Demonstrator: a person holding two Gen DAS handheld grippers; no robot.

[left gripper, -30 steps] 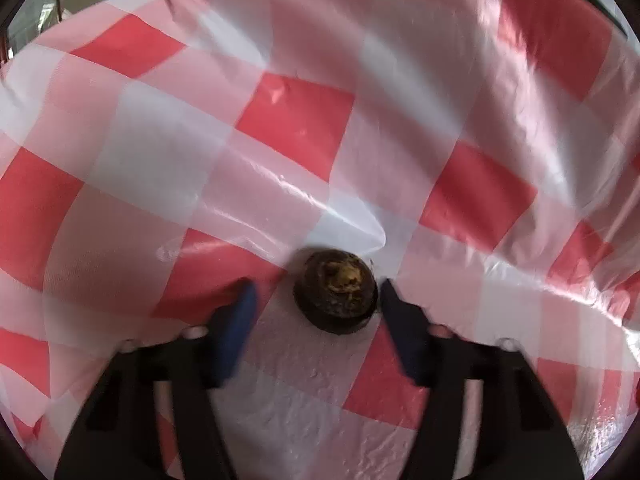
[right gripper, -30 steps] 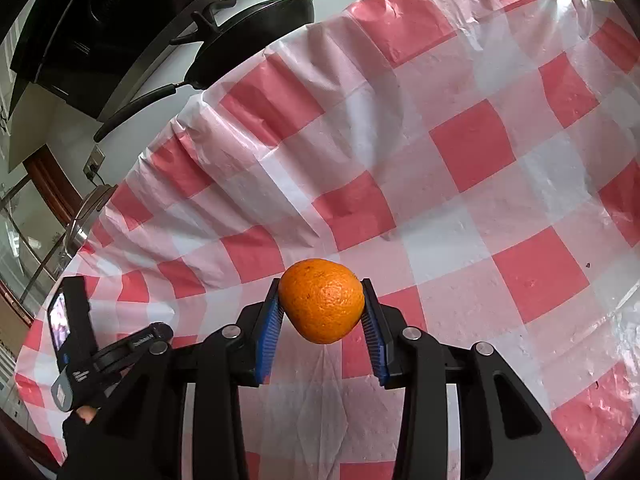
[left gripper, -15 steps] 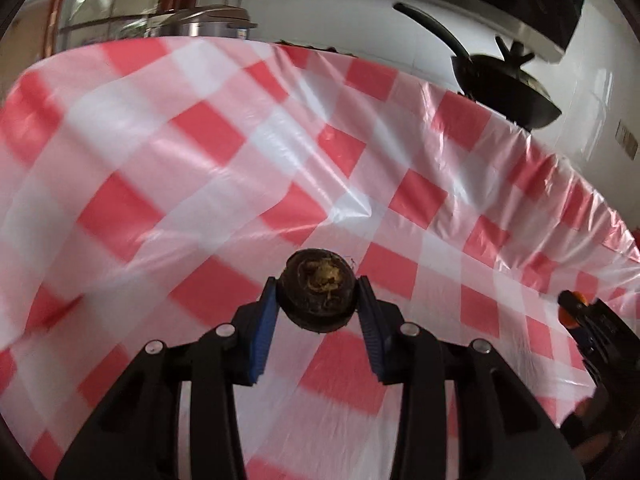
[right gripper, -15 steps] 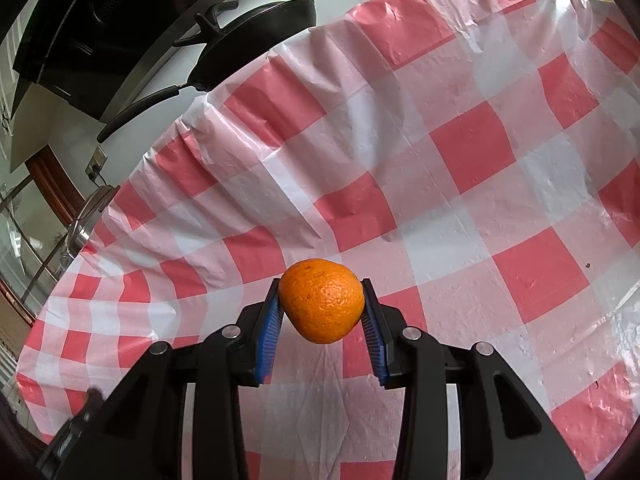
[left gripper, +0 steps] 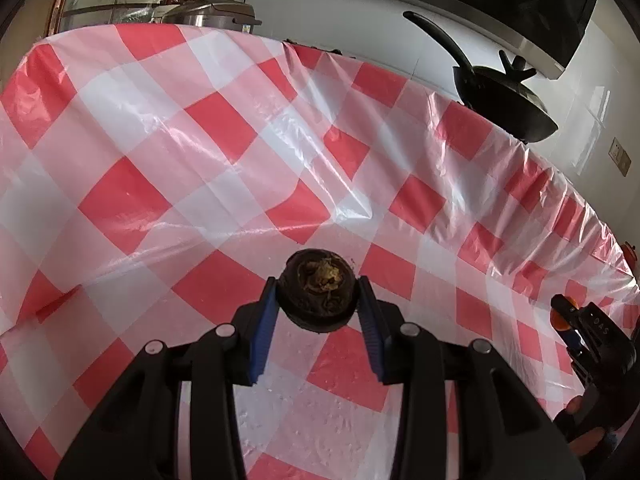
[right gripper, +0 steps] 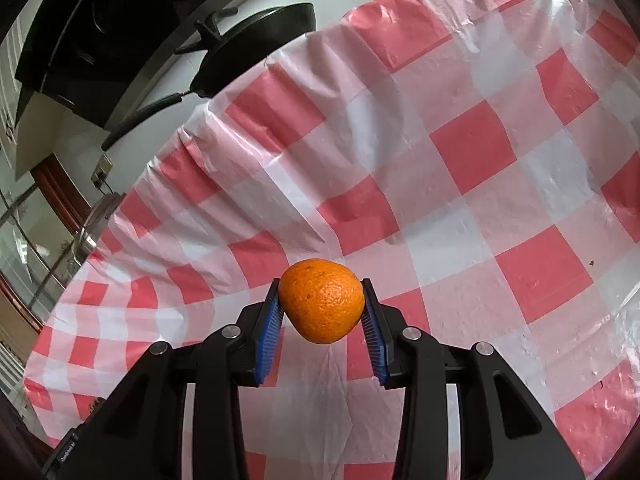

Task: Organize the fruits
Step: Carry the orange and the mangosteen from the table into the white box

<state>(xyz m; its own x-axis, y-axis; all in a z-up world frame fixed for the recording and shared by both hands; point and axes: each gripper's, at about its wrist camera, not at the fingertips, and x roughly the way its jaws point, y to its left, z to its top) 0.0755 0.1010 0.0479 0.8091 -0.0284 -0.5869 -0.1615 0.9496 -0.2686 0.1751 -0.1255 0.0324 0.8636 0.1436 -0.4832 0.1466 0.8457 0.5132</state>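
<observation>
My left gripper point(left gripper: 317, 303) is shut on a dark brown round fruit point(left gripper: 317, 288) with a yellowish crusty top and holds it above the red and white checked tablecloth point(left gripper: 224, 168). My right gripper point(right gripper: 322, 312) is shut on an orange point(right gripper: 322, 300) and holds it above the same cloth point(right gripper: 472, 160). The right gripper also shows at the right edge of the left wrist view point(left gripper: 592, 332), with a bit of the orange point(left gripper: 560, 318) beside it.
A black pan point(left gripper: 504, 96) with a long handle stands beyond the table's far edge; it also shows in the right wrist view point(right gripper: 256, 44). A steel pot point(left gripper: 212, 12) sits at the far left. A dark range hood point(right gripper: 100, 20) hangs above.
My left gripper closed on the dark fruit, lifted it off the cloth and tilted up, so the far wall came into view. My right gripper has kept still with the orange.
</observation>
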